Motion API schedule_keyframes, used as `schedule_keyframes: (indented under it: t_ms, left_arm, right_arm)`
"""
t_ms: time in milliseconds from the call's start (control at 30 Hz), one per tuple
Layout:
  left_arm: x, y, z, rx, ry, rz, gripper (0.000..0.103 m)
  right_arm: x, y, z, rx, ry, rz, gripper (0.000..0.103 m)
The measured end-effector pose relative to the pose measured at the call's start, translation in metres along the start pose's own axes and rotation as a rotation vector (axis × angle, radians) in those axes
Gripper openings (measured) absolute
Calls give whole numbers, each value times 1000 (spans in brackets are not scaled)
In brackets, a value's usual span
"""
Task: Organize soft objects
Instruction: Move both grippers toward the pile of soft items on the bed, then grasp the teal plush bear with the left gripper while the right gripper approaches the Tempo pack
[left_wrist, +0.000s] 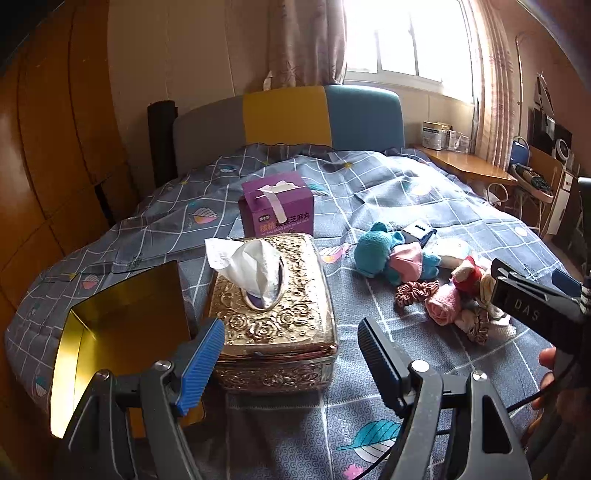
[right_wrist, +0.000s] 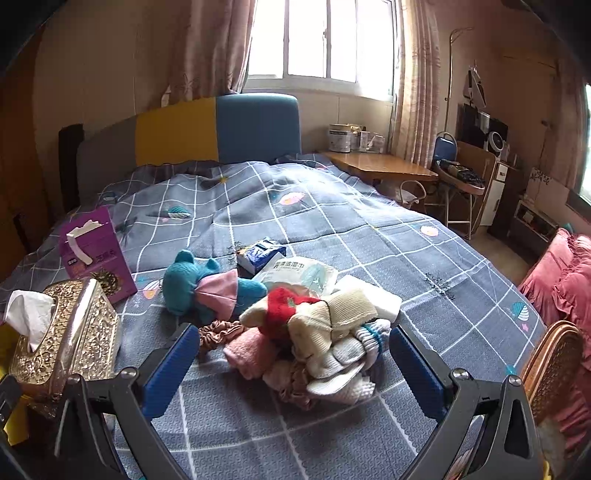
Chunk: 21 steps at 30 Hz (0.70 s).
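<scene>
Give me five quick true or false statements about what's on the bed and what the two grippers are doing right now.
1. Both grippers, left gripper and right gripper, are open and empty. True.
2. The gold tissue box has a tissue sticking out. True.
3. The teal plush toy wears a yellow bow. False: the bow is pink.
4. The purple box stands in front of the tissue box. False: it stands behind it.
5. The sock pile lies ahead of the right gripper. True.
</scene>
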<state>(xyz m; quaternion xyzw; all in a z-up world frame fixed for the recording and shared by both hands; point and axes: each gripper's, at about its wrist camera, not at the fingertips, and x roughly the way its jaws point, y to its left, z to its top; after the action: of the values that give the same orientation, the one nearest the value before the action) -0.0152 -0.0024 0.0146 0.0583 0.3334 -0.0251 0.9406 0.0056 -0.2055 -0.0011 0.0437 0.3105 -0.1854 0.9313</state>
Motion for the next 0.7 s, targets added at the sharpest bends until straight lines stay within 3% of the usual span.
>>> schedule_keyframes:
  t_ms: [700]
  left_arm:
    - [6, -31, 1, 75, 24, -29, 76]
  right_arm:
    - [19, -50, 8, 97, 24, -42, 103]
